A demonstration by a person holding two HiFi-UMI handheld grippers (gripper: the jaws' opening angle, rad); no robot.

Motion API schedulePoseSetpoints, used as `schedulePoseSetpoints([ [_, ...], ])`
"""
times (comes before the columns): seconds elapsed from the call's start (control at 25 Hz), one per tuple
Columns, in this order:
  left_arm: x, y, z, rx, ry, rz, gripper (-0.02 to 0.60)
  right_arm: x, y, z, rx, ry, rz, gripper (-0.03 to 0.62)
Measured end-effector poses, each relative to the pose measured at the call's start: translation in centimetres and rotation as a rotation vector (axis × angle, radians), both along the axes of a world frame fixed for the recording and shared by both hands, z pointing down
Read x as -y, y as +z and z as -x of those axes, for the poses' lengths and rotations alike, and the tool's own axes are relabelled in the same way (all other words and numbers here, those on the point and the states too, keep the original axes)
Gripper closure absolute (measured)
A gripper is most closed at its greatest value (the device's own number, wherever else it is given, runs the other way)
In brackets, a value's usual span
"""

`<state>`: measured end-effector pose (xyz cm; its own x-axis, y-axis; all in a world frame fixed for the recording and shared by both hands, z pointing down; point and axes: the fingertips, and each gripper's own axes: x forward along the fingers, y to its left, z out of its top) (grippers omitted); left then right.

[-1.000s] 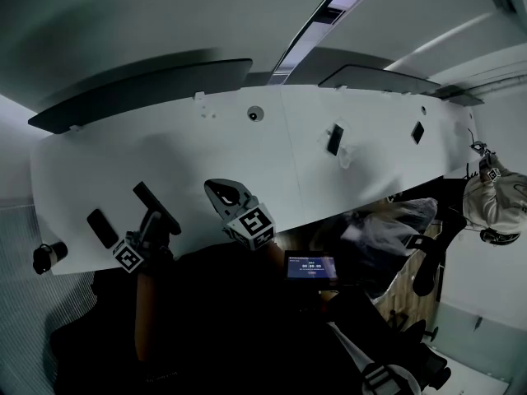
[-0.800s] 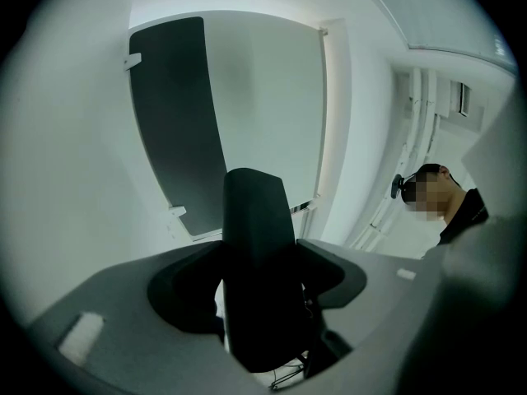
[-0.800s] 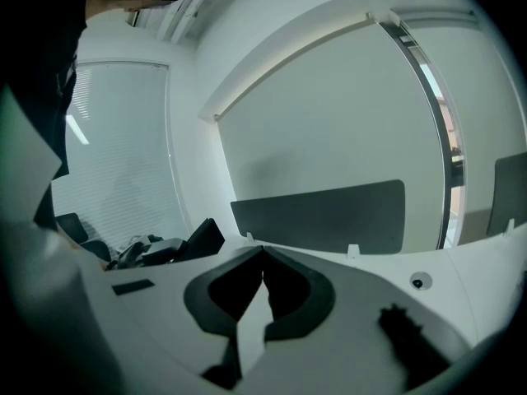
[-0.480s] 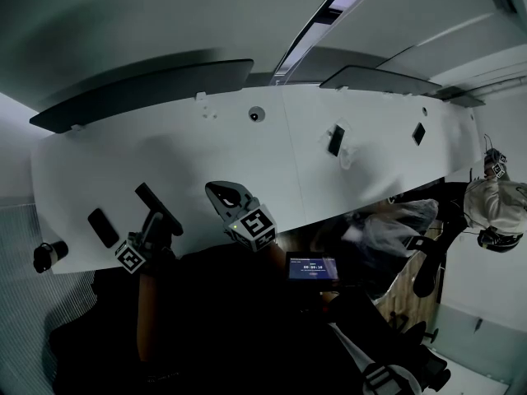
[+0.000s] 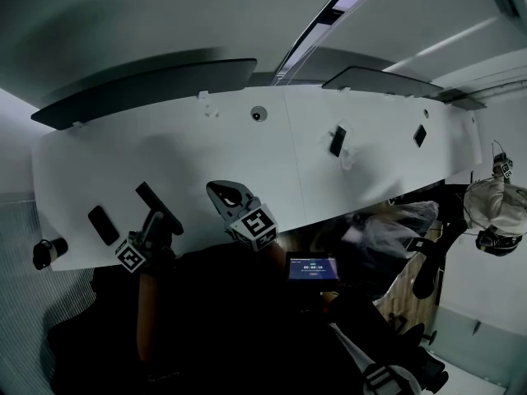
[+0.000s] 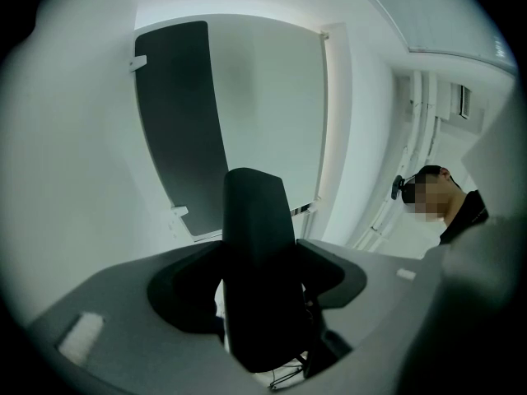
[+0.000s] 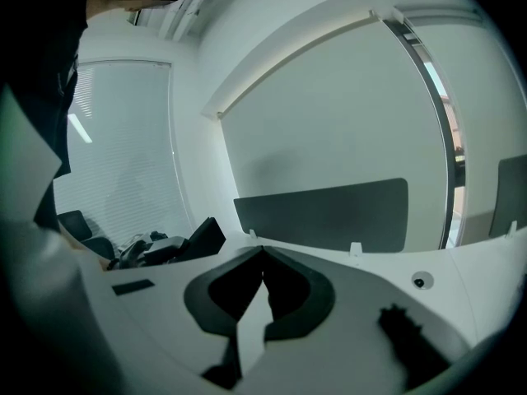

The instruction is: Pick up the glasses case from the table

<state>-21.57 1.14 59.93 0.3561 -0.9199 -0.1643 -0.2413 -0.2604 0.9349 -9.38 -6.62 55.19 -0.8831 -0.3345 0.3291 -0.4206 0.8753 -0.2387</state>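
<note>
Still clamping the glasses case (image 6: 258, 270) in the left gripper (image 5: 156, 220), unmoved for a second; right gripper (image 7: 262, 253) closed, empty. Seemingly off the table (image 5: 370, 171): pickup done.

Item 1: my left gripper (image 5: 151, 227), fingers clamped either side of the glasses case (image 6: 257, 253), which stands on end between them. Item 2: my right gripper (image 7: 262, 257), fingers shut tip to tip, nothing between, tipped slightly downward. Both sit side by side, close before me.

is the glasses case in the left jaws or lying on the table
In the jaws: the left gripper view shows the glasses case clamped between them.
</note>
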Motion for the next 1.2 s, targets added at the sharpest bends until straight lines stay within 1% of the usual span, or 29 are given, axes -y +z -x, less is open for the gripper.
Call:
schedulePoseSetpoints([
  [0.2, -0.1, 0.3, 0.0, 0.006, -0.005, 0.018, 0.295, 0.1, -0.1, 0.0, 0.009, 0.002, -0.005, 0.586],
  [0.32, -0.1, 0.6, 0.0, 0.002, -0.005, 0.022, 0.295, -0.2, 0.2, 0.0, 0.009, -0.015, 0.000, 0.588],
  [0.44, 0.0, 0.5, -0.1, -0.008, -0.001, 0.008, 0.295, -0.5, -0.4, 0.3, 0.018, -0.036, -0.008, 0.588],
  [0.56, -0.1, 0.8, 0.1, -0.002, -0.002, 0.018, 0.295, -0.6, -0.6, 0.4, 0.025, -0.052, -0.014, 0.588],
  [0.68, 0.2, 0.0, -0.3, -0.027, 0.001, 0.010, 0.295, -0.9, -0.4, 0.4, 0.018, -0.066, -0.012, 0.588],
  [1.0, 0.2, 0.3, -0.4, -0.004, 0.010, 0.028, 0.295, -1.2, -0.4, 0.3, 0.022, -0.070, 0.000, 0.588],
  [1.2, 0.4, 0.6, -0.8, -0.024, 0.016, 0.050, 0.295, -1.3, -0.4, 0.4, 0.025, -0.079, 0.007, 0.588],
])
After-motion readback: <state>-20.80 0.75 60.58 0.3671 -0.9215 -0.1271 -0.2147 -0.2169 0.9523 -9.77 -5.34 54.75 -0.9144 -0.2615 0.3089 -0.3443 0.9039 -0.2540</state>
